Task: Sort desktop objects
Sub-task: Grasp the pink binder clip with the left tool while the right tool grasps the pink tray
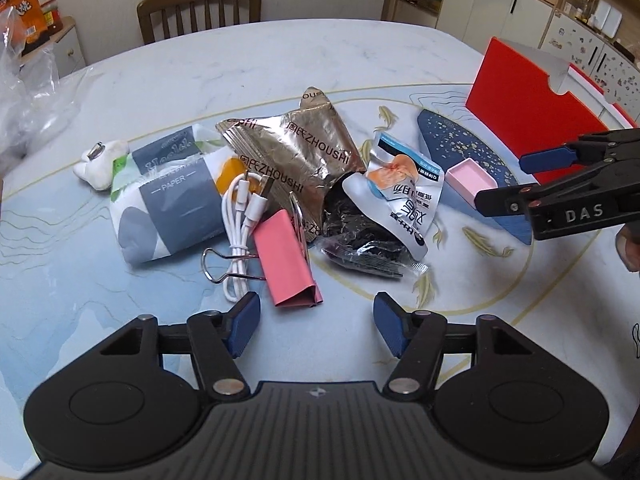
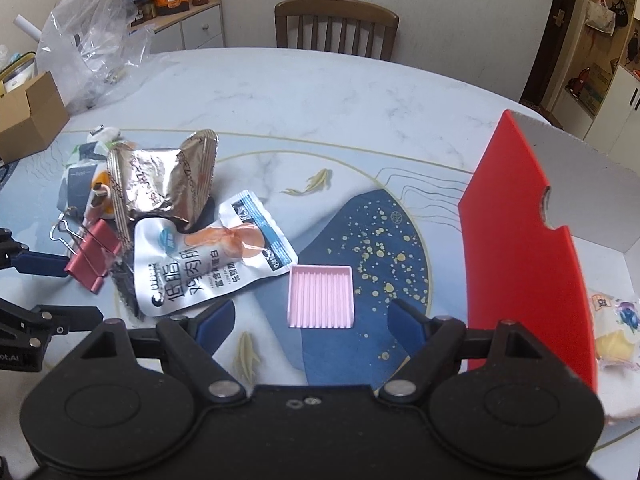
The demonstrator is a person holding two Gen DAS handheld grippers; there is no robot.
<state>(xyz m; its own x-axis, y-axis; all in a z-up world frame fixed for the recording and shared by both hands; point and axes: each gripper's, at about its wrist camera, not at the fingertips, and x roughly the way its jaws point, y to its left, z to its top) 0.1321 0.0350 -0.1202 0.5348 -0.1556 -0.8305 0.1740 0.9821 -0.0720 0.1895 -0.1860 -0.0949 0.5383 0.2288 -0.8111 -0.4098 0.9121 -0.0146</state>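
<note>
Sorting had barely begun — the binder clip (image 1: 289, 258), cable (image 1: 244, 216), tissue pack (image 1: 168, 196) and snack bags (image 1: 292, 152) lay heaped on the desk (image 1: 280, 52). One wrapped snack (image 2: 614, 328) sat in the red box (image 2: 520, 240). Left claw (image 1: 316, 324) and right claw (image 2: 308, 320) were both released — empty.

a wooden chair (image 2: 337, 24) behind the table, a cardboard box (image 2: 28, 114) and crumpled plastic bag (image 2: 94, 36) left.

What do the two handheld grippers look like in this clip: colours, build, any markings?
Both match: the left gripper and right gripper have matte black bodies with two round discs, silver pivot pins, black linkage arms and blue ribbed pads. The right gripper carries white "DAS" lettering on its side. No cables or sleeves show.
</note>
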